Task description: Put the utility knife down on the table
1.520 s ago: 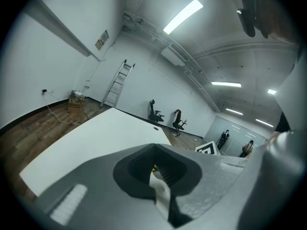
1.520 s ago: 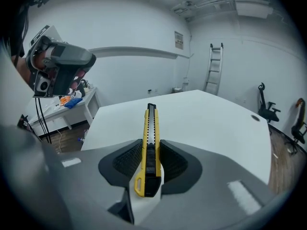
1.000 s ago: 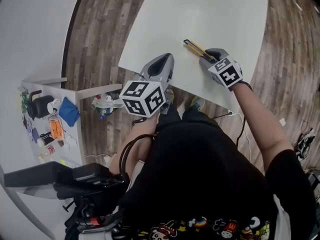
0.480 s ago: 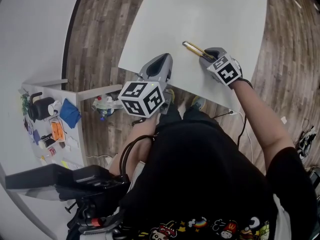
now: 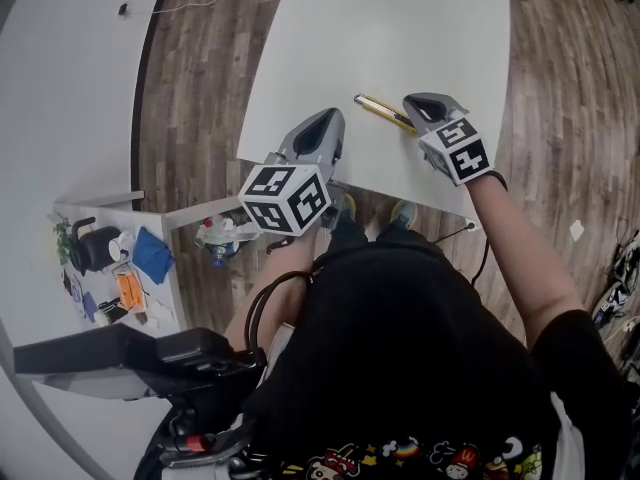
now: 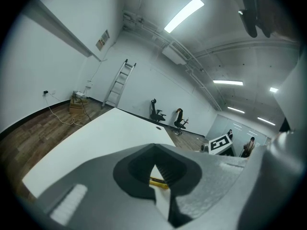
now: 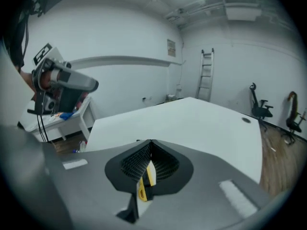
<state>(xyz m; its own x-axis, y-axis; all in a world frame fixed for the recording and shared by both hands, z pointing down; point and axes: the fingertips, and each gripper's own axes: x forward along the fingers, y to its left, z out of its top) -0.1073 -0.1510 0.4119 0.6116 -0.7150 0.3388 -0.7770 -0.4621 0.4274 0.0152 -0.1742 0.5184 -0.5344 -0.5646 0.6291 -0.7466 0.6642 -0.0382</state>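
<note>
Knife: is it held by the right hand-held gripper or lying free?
Held. The right hand-held gripper has its jaws shut on the knife, yellow between them. Whether it touches the table: cannot tell.

I can read no word or number anywhere. The marker cubes (image 5: 285, 198) on my left tongs (image 5: 324, 118) and right tongs (image 5: 417, 101) carry only black-and-white square patterns, not letters. A wall sign (image 7: 171, 47) hangs by the ladder, its print too small to read, and so are my shirt's cartoon prints (image 5: 400, 448).
</note>
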